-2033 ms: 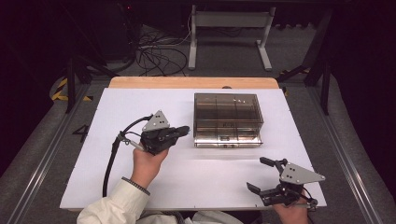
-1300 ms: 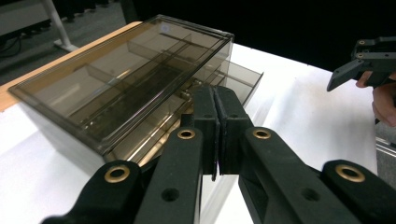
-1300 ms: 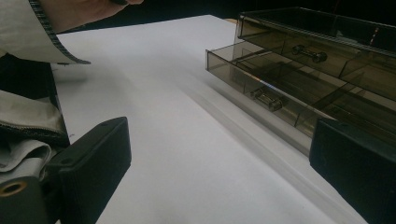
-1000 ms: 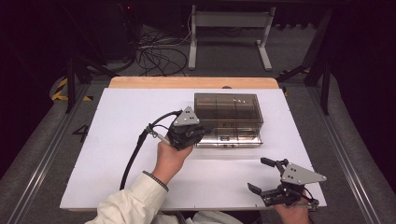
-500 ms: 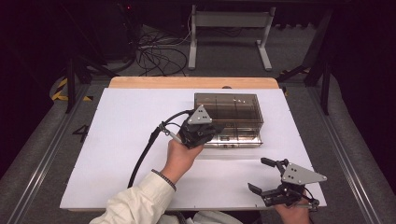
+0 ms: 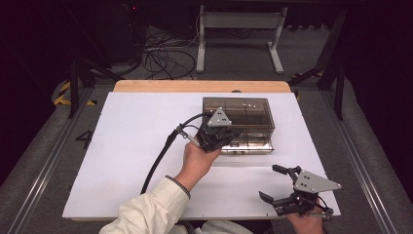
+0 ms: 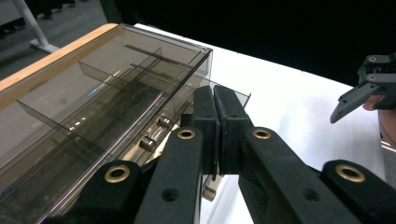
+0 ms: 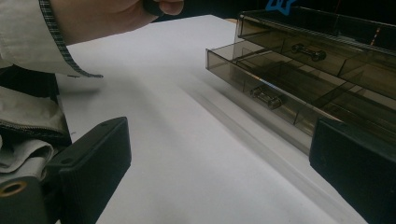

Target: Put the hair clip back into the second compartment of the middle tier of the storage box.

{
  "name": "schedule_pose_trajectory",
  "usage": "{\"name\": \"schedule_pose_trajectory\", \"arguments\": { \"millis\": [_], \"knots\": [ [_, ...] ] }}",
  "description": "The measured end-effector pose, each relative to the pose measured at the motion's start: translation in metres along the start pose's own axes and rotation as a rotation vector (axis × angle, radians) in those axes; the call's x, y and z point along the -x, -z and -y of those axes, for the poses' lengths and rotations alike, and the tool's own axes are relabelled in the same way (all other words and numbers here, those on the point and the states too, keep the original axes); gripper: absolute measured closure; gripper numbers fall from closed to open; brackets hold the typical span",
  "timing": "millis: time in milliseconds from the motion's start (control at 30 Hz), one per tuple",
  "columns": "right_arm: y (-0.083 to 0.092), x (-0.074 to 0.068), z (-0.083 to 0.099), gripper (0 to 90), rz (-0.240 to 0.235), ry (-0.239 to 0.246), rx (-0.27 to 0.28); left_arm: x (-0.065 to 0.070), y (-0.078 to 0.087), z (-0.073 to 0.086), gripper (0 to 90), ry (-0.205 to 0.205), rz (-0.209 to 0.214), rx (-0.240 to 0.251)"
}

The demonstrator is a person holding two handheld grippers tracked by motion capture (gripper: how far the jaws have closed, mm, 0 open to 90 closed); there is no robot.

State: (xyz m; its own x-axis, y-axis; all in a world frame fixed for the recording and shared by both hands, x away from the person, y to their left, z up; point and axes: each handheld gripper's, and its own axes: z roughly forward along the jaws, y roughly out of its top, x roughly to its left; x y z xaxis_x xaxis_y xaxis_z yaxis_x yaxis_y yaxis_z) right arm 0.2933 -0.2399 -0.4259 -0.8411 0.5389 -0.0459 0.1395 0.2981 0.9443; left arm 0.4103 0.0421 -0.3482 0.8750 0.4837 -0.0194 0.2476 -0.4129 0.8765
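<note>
A smoked clear drawer box [image 6: 243, 111] stands at the middle back of the white table top [image 6: 131, 146]. Its lower drawer [image 8: 261, 84] juts out a little, with small bar handles [image 8: 266, 98] on the front. My left gripper [image 6: 233, 133] is at the box's front left, and its jaws are shut with nothing between them. In the left gripper view the fingertips [image 7: 205, 100] sit just in front of the jutting drawer's corner [image 7: 243, 96], beside the box [image 7: 93, 102]. My right gripper [image 6: 272, 184] rests near the front right edge, open and empty, and its wide pads [image 8: 93, 158] point toward the box.
A wooden strip [image 6: 199, 86] runs along the table's far edge. Cables [image 6: 165, 58] and a grey stand's legs [image 6: 238, 39] lie on the floor beyond. The left gripper's black cable [image 6: 158, 161] trails over the table. A person's sleeve [image 8: 42, 32] shows in the right gripper view.
The left hand has carried its shut gripper rightward across the table to the front of the drawer box. The right gripper has stayed where it was, still open.
</note>
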Motion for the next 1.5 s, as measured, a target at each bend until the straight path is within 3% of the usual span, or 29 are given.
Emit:
{"name": "schedule_pose_trajectory", "arguments": {
  "millis": [467,633,700,967,1500],
  "knots": [
    [0.0,0.0,0.0,6.2,-0.003,-0.001,0.0,-0.004,-0.006,0.002,88.6,0.015,-0.017,0.002],
    [0.0,0.0,0.0,6.2,-0.005,-0.004,0.0,-0.002,-0.008,0.004,88.5,0.002,-0.018,-0.003],
    [0.0,0.001,0.0,6.2,-0.004,-0.004,0.001,-0.001,-0.011,0.008,88.5,-0.009,-0.022,-0.017],
    [0.0,0.001,0.0,6.2,-0.006,-0.004,0.001,-0.005,-0.02,0.019,88.5,0.019,-0.018,-0.045],
    [0.0,0.001,0.001,6.2,-0.009,-0.003,-0.001,-0.006,-0.035,0.026,88.3,0.04,-0.03,-0.119]
  ]
}}
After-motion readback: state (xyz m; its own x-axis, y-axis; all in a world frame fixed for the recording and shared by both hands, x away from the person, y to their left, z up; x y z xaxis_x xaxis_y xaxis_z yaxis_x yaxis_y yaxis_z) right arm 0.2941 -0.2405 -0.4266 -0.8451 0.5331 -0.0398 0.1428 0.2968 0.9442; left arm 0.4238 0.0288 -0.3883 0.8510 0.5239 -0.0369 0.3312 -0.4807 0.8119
